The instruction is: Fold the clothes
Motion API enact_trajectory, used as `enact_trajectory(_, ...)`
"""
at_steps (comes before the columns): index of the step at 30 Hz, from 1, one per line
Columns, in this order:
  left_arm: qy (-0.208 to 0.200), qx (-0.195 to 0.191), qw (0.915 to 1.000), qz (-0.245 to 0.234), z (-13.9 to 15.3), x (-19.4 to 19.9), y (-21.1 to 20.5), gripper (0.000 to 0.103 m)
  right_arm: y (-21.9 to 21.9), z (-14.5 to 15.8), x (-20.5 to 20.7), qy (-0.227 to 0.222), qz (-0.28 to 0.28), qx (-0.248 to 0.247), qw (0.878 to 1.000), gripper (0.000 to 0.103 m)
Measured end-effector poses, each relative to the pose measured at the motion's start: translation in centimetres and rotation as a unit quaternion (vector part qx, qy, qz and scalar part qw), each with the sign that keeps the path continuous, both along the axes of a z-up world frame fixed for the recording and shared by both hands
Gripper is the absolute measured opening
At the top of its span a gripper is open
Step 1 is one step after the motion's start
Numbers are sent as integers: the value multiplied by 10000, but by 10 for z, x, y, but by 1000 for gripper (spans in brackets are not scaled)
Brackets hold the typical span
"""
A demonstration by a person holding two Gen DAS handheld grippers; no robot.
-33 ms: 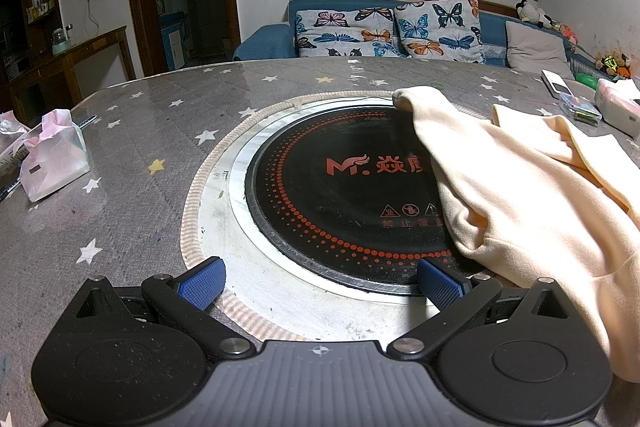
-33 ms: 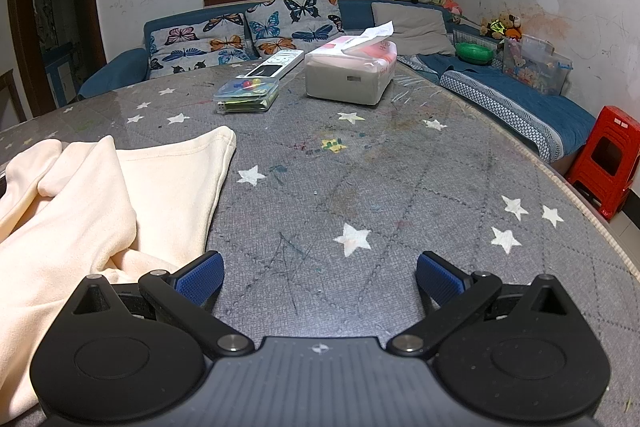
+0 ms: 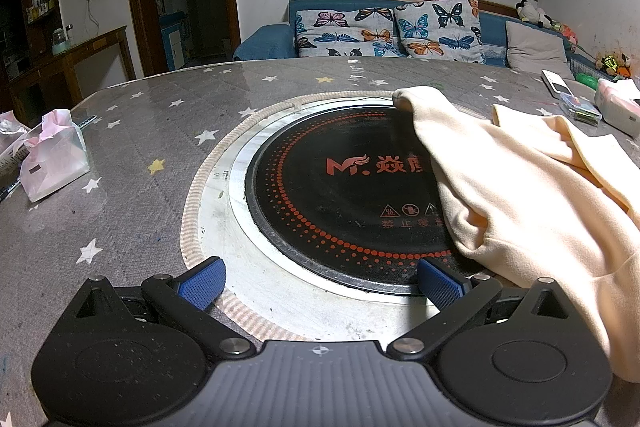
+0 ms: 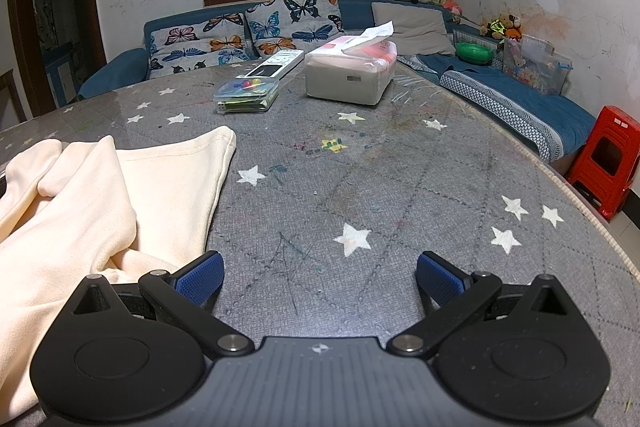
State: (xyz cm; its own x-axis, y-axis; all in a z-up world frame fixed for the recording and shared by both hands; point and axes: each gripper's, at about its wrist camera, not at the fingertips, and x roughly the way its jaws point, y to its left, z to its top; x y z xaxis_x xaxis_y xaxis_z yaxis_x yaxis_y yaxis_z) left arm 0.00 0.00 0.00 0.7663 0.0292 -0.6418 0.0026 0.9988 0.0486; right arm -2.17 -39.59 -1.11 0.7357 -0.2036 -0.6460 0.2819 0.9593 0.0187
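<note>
A crumpled cream garment [image 3: 520, 195] lies on the grey star-patterned table [image 3: 132, 187], and its left edge drapes over the black round hob [image 3: 344, 195]. My left gripper [image 3: 320, 279] hovers over the hob's near rim, open, with nothing between its blue pads [image 3: 200, 281]. The cloth lies just right of its right finger. In the right wrist view the same garment [image 4: 80, 207] fills the left side, with one flat corner [image 4: 216, 147] pointing right. My right gripper [image 4: 320, 275] is open over bare tablecloth, its left finger at the cloth's edge.
A pink tissue bag [image 3: 54, 155] sits at the table's left. Farther back on the right are a tissue box [image 4: 350, 75], a clear plastic box [image 4: 246, 97] and a remote [image 4: 276, 65]. A blue sofa [image 4: 520, 99] and a red stool [image 4: 608, 159] stand beyond the table edge.
</note>
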Motion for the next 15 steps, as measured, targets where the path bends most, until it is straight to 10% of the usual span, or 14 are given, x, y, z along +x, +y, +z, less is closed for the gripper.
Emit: enact_trajectory(15, 49, 16, 10000, -14, 3, 1, 0, 103, 1, 1, 3, 20, 12, -16, 10000, 103)
